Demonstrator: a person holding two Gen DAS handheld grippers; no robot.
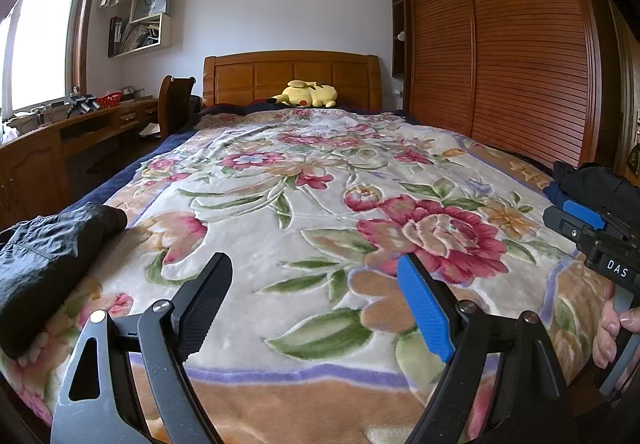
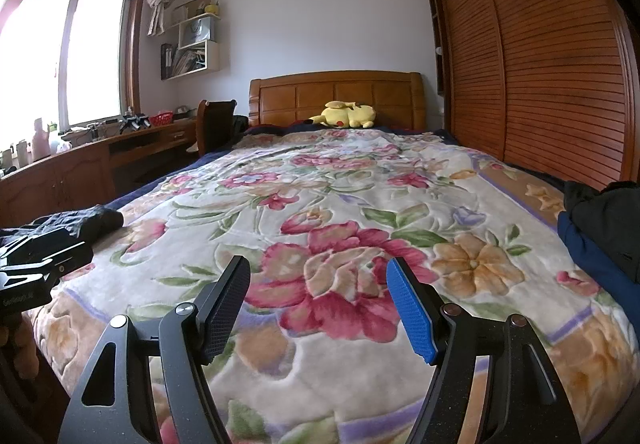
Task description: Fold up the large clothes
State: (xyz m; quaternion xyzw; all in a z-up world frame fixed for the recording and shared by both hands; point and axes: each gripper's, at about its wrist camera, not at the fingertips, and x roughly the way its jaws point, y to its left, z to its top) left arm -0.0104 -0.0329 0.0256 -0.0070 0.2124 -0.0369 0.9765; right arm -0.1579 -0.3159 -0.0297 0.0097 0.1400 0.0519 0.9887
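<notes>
Bedroom with a wooden bed [image 1: 290,70] covered by a floral blanket [image 1: 288,172], a yellow plush toy [image 1: 306,94] lying at the headboard and a slatted wardrobe [image 1: 500,44] along the bed's right side. Left tool [image 1: 316,292] and right tool [image 2: 318,294] both hover over the foot edge of the bed, jaws spread wide with nothing between them. One black garment [image 1: 44,256] lies crumpled at the bed's near left corner; a dark pile of clothes [image 2: 600,228] sits at the right edge
</notes>
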